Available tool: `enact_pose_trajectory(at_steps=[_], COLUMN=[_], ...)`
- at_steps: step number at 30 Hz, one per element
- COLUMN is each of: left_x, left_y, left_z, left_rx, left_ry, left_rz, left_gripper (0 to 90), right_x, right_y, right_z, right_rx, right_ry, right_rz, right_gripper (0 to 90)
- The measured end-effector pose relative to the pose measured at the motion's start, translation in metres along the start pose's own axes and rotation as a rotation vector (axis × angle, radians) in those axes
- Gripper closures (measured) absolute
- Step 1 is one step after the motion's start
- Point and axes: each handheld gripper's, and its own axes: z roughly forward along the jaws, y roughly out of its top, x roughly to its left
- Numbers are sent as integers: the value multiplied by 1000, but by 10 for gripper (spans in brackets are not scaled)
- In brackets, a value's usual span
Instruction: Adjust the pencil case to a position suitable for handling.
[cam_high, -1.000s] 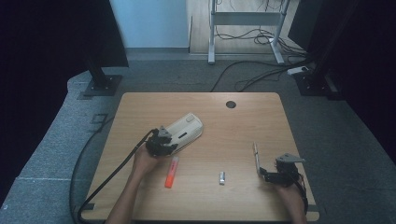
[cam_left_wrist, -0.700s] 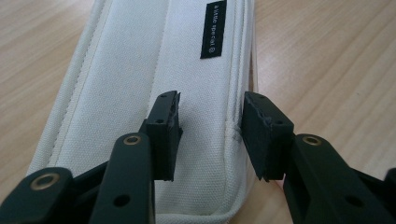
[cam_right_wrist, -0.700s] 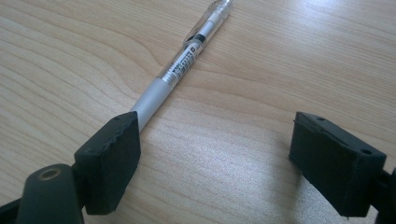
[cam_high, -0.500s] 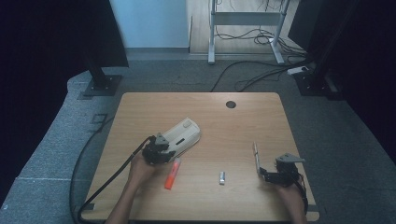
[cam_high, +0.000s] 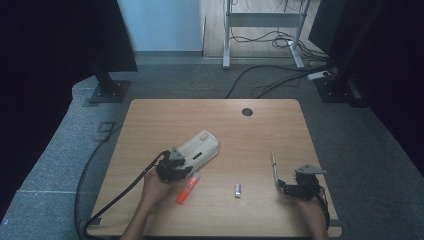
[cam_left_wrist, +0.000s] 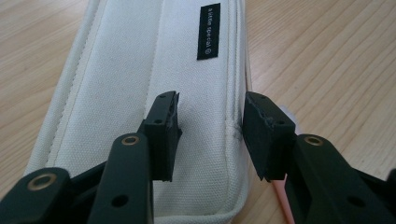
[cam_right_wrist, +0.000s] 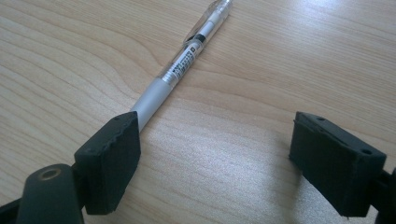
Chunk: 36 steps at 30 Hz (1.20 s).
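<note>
Evidently the work is at an early stage: a white canvas pencil case with a small black label (cam_high: 199, 148) lies slantwise near the middle of the light wooden tabletop (cam_high: 270, 125), zipped as far as I can tell, and nothing has gone into it. The left claw (cam_left_wrist: 211, 135) is set over the case's near end, its jaws partly apart with the seam edge between them; whether the pads actually press the fabric I cannot tell. The right claw (cam_right_wrist: 215, 158) stands wide open and empty, low over the wood, one pad just beside the tip of a clear-and-grey ballpoint pen (cam_right_wrist: 184, 63). An orange marker (cam_high: 186, 189) and a small silvery item (cam_high: 238, 190) wait on the tabletop, presumably for packing.
</note>
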Motion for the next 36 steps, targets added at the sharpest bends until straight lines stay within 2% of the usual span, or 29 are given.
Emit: enact_pose_trajectory(at_steps=[6,9,10,13,14,15,16,18,22,23,25,26,27,28,30,36], left_x=[-8,-8,-8,-9,-11,-15,-15,-17,-19,-20,-21,-22,-22,-20,-14,-5], left_y=[9,11,12,15,17,18,18,18,19,19,19,20,22,24,27,32], left_z=[7,12,12,13,14,15,15,17,18,17,16,15,11,8,3,-5], left_rx=[9,-19,-17,11,27,42,42,50,49,48,43,36,25,19,16,3], left_ry=[-18,-56,-61,-72,-69,-43,-43,-6,35,60,77,92,112,108,71,20], left_rz=[25,-9,-10,16,38,65,65,77,80,96,113,115,120,107,73,28], left_gripper=[561,557,546,499,472,449,451,477,569,619,693,693,732,762,774,773], right_x=[0,0,0,0,0,0,0,0,0,0,1,1,1,1,1,2], right_y=[0,0,0,0,0,0,0,0,0,0,0,0,0,0,0,2], right_z=[0,0,0,0,0,0,0,0,0,0,0,0,0,0,0,-4], right_rx=[0,0,0,0,0,0,0,0,0,0,1,1,1,1,0,-1], right_ry=[0,0,0,0,0,0,0,0,3,4,5,5,5,6,9,35], right_rz=[0,0,0,0,0,0,0,0,-2,-2,-3,-3,-3,-3,-5,-26], right_gripper=[158,158,158,158,158,158,158,158,158,158,158,158,158,158,163,184])
